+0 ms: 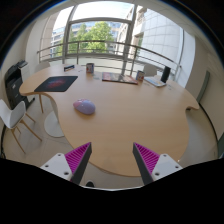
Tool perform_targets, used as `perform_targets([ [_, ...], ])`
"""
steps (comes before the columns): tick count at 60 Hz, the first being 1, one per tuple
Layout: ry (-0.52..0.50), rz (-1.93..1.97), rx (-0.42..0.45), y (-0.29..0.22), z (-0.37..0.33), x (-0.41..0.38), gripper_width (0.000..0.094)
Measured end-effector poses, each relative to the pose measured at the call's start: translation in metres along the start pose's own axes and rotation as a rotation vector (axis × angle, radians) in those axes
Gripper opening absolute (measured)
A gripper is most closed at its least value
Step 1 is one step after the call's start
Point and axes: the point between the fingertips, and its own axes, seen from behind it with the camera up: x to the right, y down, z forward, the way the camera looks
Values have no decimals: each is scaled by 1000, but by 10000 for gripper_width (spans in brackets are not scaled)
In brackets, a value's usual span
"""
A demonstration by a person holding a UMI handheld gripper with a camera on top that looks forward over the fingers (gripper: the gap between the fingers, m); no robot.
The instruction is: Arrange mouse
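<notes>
A small purple-grey mouse (85,106) lies on the light wooden table (125,125), well beyond my fingers and to the left of them. A dark mouse mat (57,83) lies further back on the left part of the table. My gripper (112,158) is open, its two magenta pads (77,157) spread wide with only bare tabletop between them. It holds nothing.
White chairs (14,112) stand at the table's left side. A laptop or flat item (120,77) and small upright objects (89,69) sit at the far edge. A railing and large windows (100,35) lie behind. A white object (155,80) is at the far right.
</notes>
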Motion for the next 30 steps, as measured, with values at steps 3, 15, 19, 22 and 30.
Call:
perform_targets([
  [3,-21,-17,7,-9,17,-20,846],
  [15,-50,-30,24,-52,97,-74,848],
  [19,-51,-31,20,-65,121,-85,845],
  [22,-52,-35,26,-78,134,-93,836],
  [30,-55,-21,31,-107,166,-99,839],
])
